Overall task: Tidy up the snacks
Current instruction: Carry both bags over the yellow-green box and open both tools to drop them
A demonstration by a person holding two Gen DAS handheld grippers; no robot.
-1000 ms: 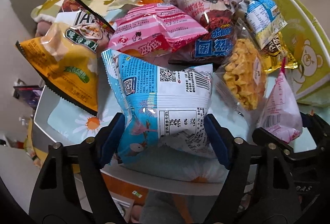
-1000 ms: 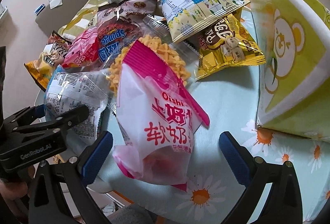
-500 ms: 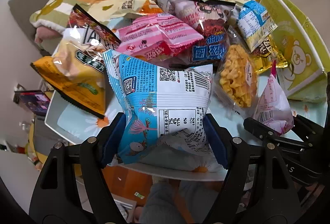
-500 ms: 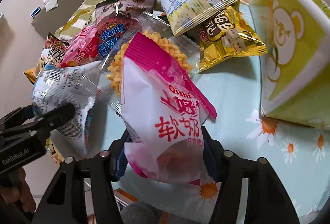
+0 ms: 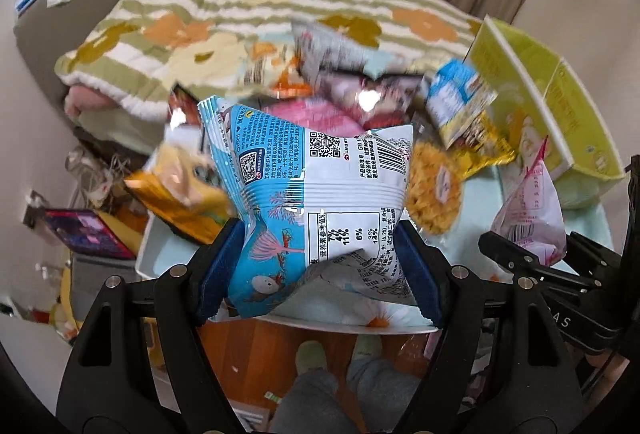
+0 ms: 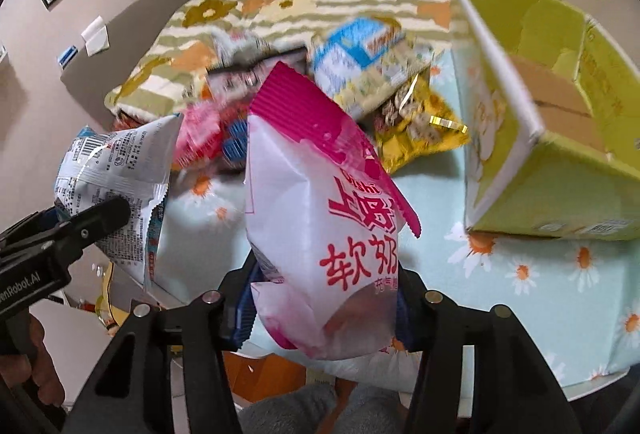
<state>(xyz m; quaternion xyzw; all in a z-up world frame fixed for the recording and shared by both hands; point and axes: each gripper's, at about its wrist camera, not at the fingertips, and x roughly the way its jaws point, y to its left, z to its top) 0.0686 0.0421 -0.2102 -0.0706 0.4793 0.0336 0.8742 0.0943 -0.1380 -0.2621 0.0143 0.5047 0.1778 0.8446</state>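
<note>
My left gripper (image 5: pixel 320 266) is shut on a blue and white snack bag (image 5: pixel 316 202) and holds it up above the table's near edge. The same bag shows at the left of the right wrist view (image 6: pixel 116 178). My right gripper (image 6: pixel 324 308) is shut on a pink and white snack bag (image 6: pixel 320 218), lifted off the table; it also shows in the left wrist view (image 5: pixel 528 210). A pile of snack bags (image 5: pixel 360 106) lies on the daisy-print tablecloth (image 6: pixel 540 274) behind both held bags.
An open yellow-green cardboard box (image 6: pixel 560 114) with a bear print stands at the right on the table. A floral blanket (image 5: pixel 240 18) lies beyond the pile. A yellow bag (image 6: pixel 416 126) and a waffle snack pack (image 5: pixel 434 190) lie near the box. The floor and the person's legs are below.
My right gripper closed on the pink and white bag and lifted it. My left gripper raised the blue and white bag off the table. Both views pulled up and back from the pile.
</note>
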